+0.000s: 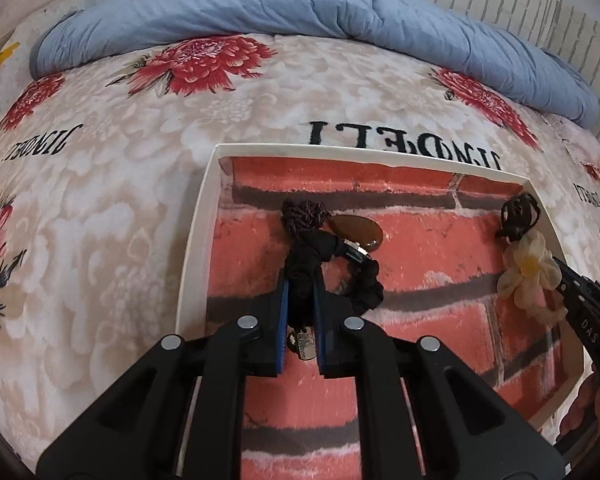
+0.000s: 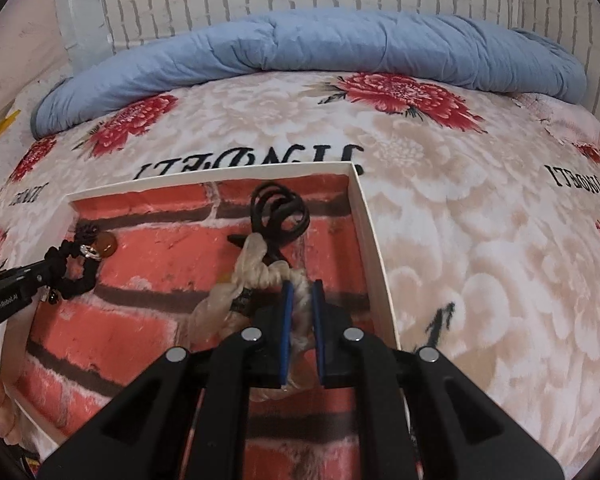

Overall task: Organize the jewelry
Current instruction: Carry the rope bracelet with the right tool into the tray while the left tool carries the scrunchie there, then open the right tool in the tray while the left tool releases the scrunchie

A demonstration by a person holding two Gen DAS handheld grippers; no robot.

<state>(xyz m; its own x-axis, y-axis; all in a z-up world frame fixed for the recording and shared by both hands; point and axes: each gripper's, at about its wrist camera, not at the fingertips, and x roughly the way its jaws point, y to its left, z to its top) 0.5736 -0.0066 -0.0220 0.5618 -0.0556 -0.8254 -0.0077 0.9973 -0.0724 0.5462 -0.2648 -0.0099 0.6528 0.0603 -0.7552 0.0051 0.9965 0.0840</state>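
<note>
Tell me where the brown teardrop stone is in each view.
Left wrist: centre, just beyond the left gripper, brown stone beside the black scrunchie.
Right wrist: far left, stone.
Shared landmark: white tray rim.

Blue quilt (image 1: 300, 12) lies along the flowered bedspread (image 1: 100, 208)

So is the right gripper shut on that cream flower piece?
Yes, shut: its blue fingers pinch the cream flower piece over the tray.

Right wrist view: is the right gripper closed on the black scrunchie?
No. The right gripper is shut on the cream fabric flower piece; the black scrunchie hangs from the left gripper at the tray's other side.
</note>
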